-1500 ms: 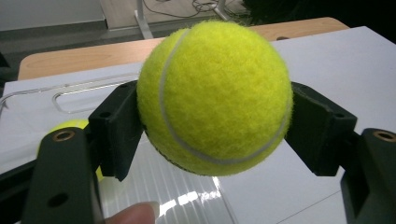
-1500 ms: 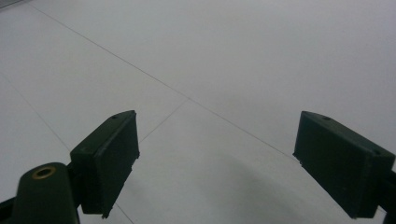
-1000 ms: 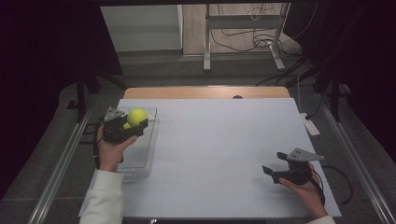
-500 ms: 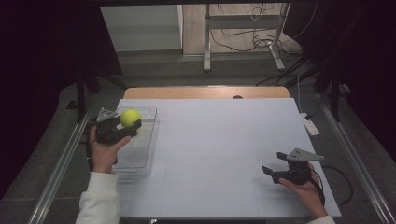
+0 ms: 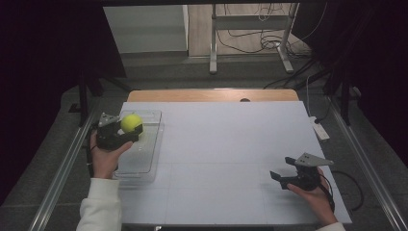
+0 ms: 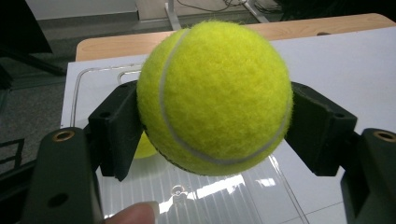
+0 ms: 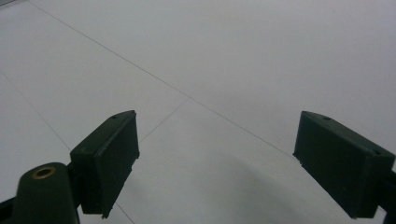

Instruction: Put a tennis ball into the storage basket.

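Over the clear tray point(image 5: 144, 166) at the table's left edge, the left gripper point(image 5: 126, 134) pinches a yellow ball point(image 5: 131, 122), its jaws pressed on the ball's two sides; in the left gripper view the ball point(image 6: 215, 95) hangs above the tray point(image 6: 205, 193), clear of its ribbed floor, and a sliver of yellow shows low behind the left jaw, which may be a second ball or a reflection; I cannot tell which. Judging by this, the step in hand is carrying the ball, either into or out of the tray. The next move calls for a steady grip and, if it goes down, a low release so it does not roll. The right gripper point(image 5: 285, 174) rests at the table's point(image 5: 231, 144) near right with its jaws spread and nothing between them. Count: one ball for certain, one tray, two grippers
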`<state>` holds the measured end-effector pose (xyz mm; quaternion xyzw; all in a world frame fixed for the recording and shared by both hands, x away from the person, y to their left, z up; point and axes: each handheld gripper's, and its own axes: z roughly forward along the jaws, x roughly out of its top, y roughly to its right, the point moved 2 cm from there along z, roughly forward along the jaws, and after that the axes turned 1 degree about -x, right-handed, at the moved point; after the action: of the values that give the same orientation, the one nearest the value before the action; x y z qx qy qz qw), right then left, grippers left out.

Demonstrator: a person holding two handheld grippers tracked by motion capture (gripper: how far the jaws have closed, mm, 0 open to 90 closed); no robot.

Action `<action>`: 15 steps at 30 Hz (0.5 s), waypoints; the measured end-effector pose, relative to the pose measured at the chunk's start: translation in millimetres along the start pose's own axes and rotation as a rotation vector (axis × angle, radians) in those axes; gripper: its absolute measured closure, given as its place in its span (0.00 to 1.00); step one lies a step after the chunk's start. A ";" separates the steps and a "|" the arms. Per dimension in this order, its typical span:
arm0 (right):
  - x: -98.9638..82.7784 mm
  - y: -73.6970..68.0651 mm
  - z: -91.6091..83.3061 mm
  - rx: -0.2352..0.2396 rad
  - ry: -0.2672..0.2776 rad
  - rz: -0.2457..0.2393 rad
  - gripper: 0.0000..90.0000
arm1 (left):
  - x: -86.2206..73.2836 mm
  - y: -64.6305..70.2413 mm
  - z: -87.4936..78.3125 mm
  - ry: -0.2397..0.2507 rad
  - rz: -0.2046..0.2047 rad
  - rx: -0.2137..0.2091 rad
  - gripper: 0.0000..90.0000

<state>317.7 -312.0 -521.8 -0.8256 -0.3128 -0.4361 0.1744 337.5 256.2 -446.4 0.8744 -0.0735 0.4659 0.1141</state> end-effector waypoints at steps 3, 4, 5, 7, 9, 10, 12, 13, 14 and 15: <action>0.0 0.0 0.3 0.001 -0.001 0.000 0.16 | -1.0 -2.6 0.1 -0.008 -0.003 0.006 0.29; 0.0 0.0 0.4 0.002 -0.002 -0.001 0.16 | -1.3 -3.2 0.3 -0.009 -0.005 0.008 0.29; -0.1 -0.1 0.5 0.002 -0.002 -0.001 0.16 | -1.9 -4.2 0.7 -0.012 -0.007 0.009 0.29; -0.1 -0.1 0.5 0.002 -0.002 -0.001 0.16 | -3.0 -5.8 1.8 -0.020 -0.009 0.016 0.29; -0.1 -0.1 0.4 0.002 -0.002 -0.001 0.16 | -3.7 -6.7 2.3 -0.025 -0.010 0.019 0.29; -0.1 -0.1 0.4 0.001 -0.002 -0.001 0.16 | -4.5 -7.8 3.0 -0.031 -0.010 0.023 0.29; 0.0 -0.1 0.2 0.001 -0.001 0.000 0.16 | -5.2 -9.0 3.7 -0.039 -0.009 0.026 0.29; -0.1 -0.1 0.2 0.001 -0.001 0.000 0.16 | -5.7 -9.4 4.2 -0.044 -0.012 0.029 0.29; -0.1 -0.1 0.2 0.001 -0.001 0.000 0.16 | -6.0 -9.7 4.7 -0.048 -0.011 0.033 0.29; -0.1 -0.1 0.2 0.001 -0.001 0.000 0.16 | -6.0 -9.7 4.7 -0.048 -0.011 0.033 0.29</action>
<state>317.7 -311.8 -522.0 -0.8257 -0.3132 -0.4356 0.1746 340.2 264.4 -455.2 0.8874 -0.0637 0.4453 0.1005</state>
